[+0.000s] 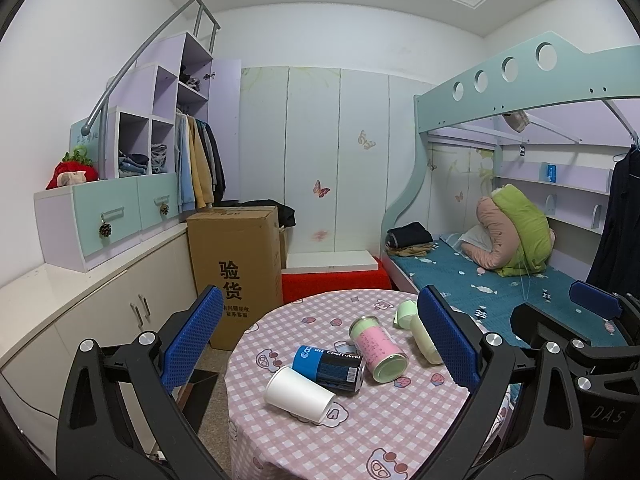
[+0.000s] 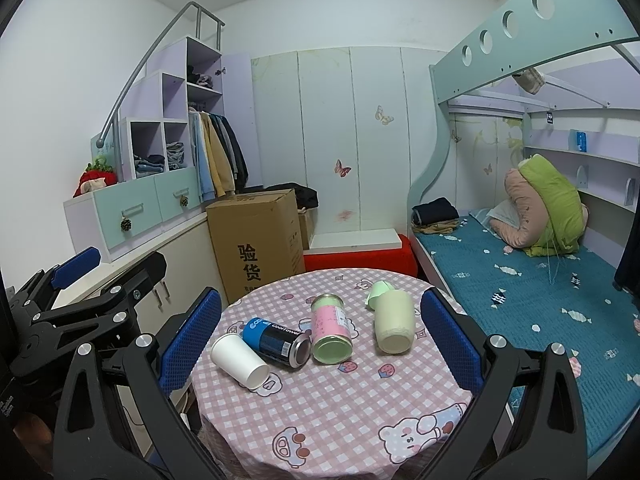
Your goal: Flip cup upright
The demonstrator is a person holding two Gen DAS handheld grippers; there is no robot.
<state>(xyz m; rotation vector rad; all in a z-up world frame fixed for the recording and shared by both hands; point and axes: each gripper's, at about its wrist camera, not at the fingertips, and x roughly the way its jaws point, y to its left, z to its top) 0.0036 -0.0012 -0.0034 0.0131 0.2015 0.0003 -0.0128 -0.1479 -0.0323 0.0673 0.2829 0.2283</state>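
A: Where do we stand with the cups?

B: We see five things lying on the round table (image 2: 320,420) with its pink checked cloth. The white paper cup (image 2: 239,361) lies on its side at the near left, mouth toward us, touching the blue can (image 2: 276,341) just behind it.

A: And the rest?

B: Right of the can we have a pink and green canister (image 2: 330,334) on its side, its green end facing us. Further right, the cream cup (image 2: 394,326) also lies tipped over, base toward us. Behind it, touching it, rests a small pale green cup (image 2: 376,294), also off its base.

A: Our grippers?

B: Our left gripper (image 1: 320,344) has its blue pads spread wide, nothing between them; it hangs above the near edge of the table. In its view the white paper cup (image 1: 298,394) sits lowest between the fingers. Our right gripper (image 2: 320,340) is likewise spread apart and holds nothing, apart from every cup.

A: Around the table?

B: A cardboard box (image 2: 256,240) stands on the floor behind it to the left, and a bunk bed (image 2: 520,280) with a teal sheet runs along the right.
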